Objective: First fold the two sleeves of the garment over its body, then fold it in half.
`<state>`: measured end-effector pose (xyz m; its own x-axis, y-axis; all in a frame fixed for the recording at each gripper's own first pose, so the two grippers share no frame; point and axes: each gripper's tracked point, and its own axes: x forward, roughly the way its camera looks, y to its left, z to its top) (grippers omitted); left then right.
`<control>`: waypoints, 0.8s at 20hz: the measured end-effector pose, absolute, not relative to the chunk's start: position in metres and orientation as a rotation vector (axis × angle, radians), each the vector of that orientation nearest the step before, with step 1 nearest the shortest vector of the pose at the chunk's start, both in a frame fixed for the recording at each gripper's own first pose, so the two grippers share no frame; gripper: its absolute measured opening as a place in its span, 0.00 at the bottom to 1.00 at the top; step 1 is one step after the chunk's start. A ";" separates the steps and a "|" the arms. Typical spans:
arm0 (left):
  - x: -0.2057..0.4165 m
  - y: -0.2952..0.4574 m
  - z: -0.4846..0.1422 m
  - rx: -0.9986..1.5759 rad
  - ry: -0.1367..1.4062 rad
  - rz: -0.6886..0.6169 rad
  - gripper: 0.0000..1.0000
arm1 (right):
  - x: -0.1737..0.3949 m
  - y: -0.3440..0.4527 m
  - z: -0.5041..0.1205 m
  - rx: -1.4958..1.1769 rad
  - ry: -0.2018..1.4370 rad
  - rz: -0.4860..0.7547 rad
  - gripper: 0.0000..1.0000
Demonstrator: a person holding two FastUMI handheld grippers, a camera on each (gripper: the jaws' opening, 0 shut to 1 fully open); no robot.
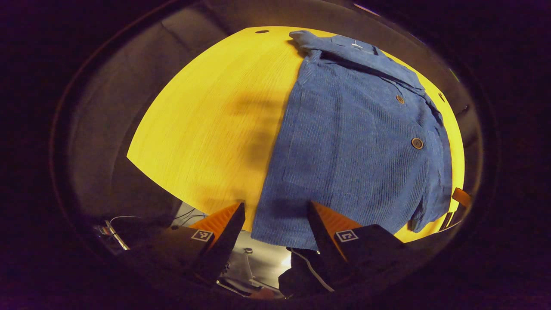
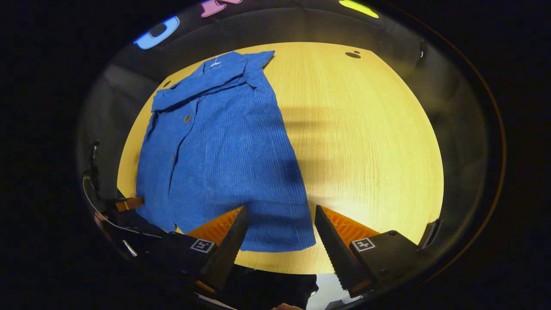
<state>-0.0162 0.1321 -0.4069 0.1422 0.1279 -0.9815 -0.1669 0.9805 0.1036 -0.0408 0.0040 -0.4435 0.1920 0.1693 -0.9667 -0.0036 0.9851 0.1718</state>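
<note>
A dark booth wall is curving round a pale wooden bench, which is taking up the middle of both views under warm light. In the left gripper view the bench is reading far yellower, and its near edge is cutting off at about 7 o'clock, where cables and a pale floor are only dimly showing below.

The blue corduroy garment is lying flat on the bench, collar toward 12 o'clock and hem toward 6 o'clock. In the right gripper view it is sitting toward 9 o'clock of the bench; in the left gripper view the garment is lying toward 3 o'clock. Its sleeves are hard to make out: a loose flap of cloth is hanging at the edge near 4 o'clock in the left gripper view, but whether that is a folded sleeve I cannot tell. Two buttons are showing on the front placket.

The left gripper is hovering over the hem, its jaws standing wide apart with nothing between them. The right gripper is likewise poised above the hem corner, jaws spread wide and holding nothing.

A small dark hole is sitting in the bench near 1 o'clock in the right gripper view.
</note>
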 end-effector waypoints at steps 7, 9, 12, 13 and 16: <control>-0.017 0.140 -0.404 0.039 1.419 0.222 0.88 | -0.045 0.002 -0.465 0.096 1.418 0.122 0.99; -0.018 0.142 -0.402 0.053 1.425 0.235 0.88 | -0.048 0.001 -0.467 0.084 1.431 0.121 0.99; -0.021 0.143 -0.403 0.073 1.421 0.229 0.88 | -0.051 0.003 -0.470 0.083 1.445 0.121 0.99; -0.020 0.143 -0.404 0.071 1.427 0.227 0.88 | -0.051 0.004 -0.471 0.081 1.451 0.121 0.99; -0.022 0.143 -0.402 0.064 1.446 0.239 0.88 | -0.054 0.004 -0.475 0.075 1.465 0.124 0.99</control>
